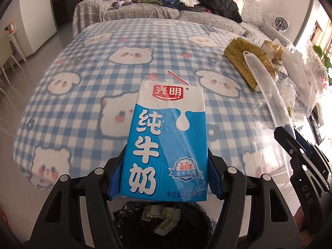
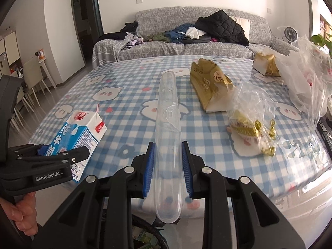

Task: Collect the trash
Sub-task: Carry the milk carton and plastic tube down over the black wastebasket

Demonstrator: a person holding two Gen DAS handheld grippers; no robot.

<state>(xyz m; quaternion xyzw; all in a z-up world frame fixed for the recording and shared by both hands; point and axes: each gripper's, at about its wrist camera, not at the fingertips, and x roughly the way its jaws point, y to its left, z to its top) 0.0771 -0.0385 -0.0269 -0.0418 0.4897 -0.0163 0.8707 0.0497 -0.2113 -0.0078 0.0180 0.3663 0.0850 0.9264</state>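
Gripping a blue-and-white milk carton (image 1: 166,143) between its blue pads, the left claw (image 1: 164,178) has its jaws pressed against the carton's two sides. The carton's red-striped straw (image 1: 177,78) sticks out at the far end, away from the claw. Directly below the claw sits a black-lined trash bin (image 1: 166,224) with scraps inside.

The right claw (image 2: 168,170) is closed around a long clear plastic case (image 2: 168,128), which runs forward from between the pads out over the bench (image 2: 128,112) with its blue checked bear cloth. Ahead and to the right of this claw lie a gold tissue pack (image 2: 209,87), a clear bag of gold wrappers (image 2: 253,124) and a bigger plastic bag (image 2: 307,83). To its left is the left claw with the carton.
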